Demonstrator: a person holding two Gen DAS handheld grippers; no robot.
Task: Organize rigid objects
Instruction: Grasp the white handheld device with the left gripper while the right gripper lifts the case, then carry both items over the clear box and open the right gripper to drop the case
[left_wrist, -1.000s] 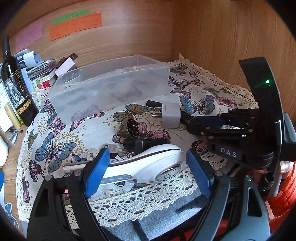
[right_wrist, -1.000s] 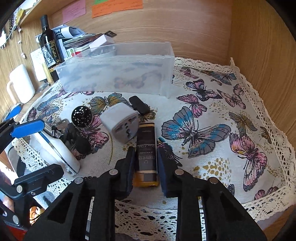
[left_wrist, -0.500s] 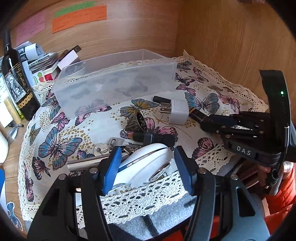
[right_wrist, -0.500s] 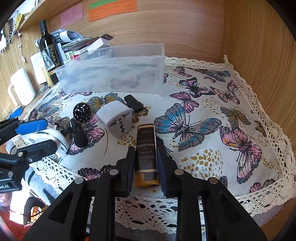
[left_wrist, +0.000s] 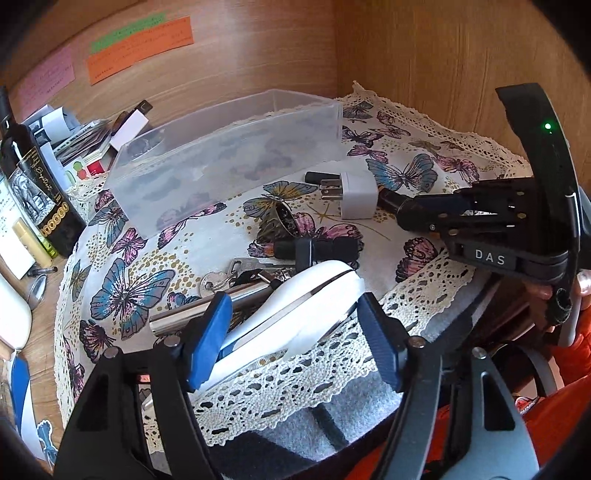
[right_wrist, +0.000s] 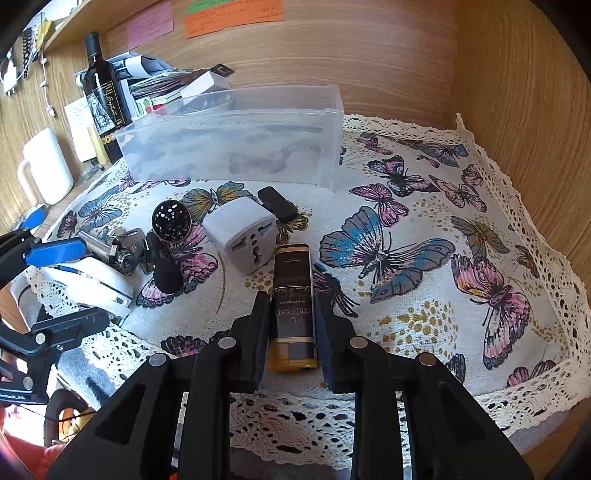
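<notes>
light: bright, soft daylight, source dir unclear
shadows: faint, short
glare: sheen on white device (left_wrist: 295, 317), metal tube (left_wrist: 207, 310)
distortion: heavy fisheye, black vignette corners
focus: center sharp, tablecloth (right_wrist: 424, 295) edges soft

"DAS" on the right tongs' body (left_wrist: 489, 256); "CERTIFICATE" (partly hidden, upside down) on the dark lighter (right_wrist: 292, 291).
</notes>
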